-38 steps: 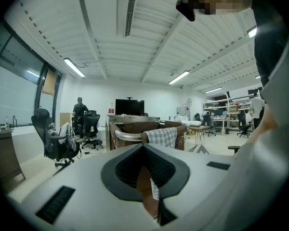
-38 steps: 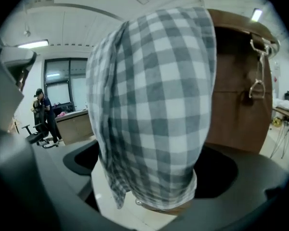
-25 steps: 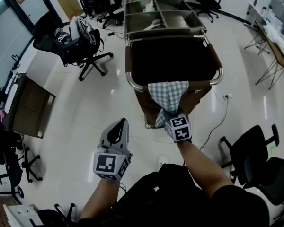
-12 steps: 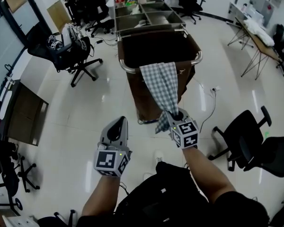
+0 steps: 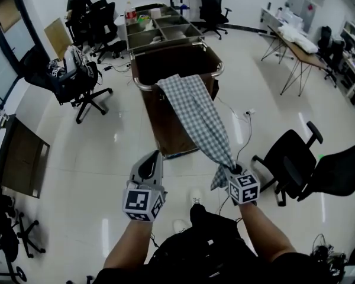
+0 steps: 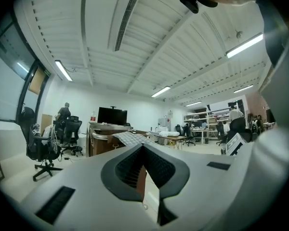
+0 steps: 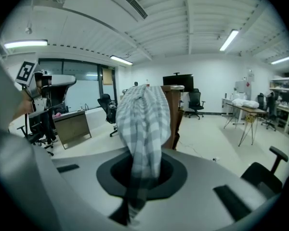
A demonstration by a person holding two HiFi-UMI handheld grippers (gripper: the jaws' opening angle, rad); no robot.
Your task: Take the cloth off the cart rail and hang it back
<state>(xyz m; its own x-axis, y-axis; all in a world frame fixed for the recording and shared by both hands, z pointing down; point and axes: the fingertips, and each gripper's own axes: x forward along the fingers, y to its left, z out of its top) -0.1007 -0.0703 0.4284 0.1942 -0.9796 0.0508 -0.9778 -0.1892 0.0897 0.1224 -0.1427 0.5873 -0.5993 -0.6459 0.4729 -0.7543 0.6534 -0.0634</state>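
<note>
A: What had changed?
B: We had drawn our right gripper (image 5: 231, 170) back; its fingers stayed clamped on the cloth (image 5: 202, 120), now pulled long ahead of them.
A: Off the cart rail (image 5: 137, 85)?
B: Not yet, it seemed: the far end lay over it. The long axis ran from fingers to rail. Our left gripper (image 5: 148, 160) was closed, empty.
</note>
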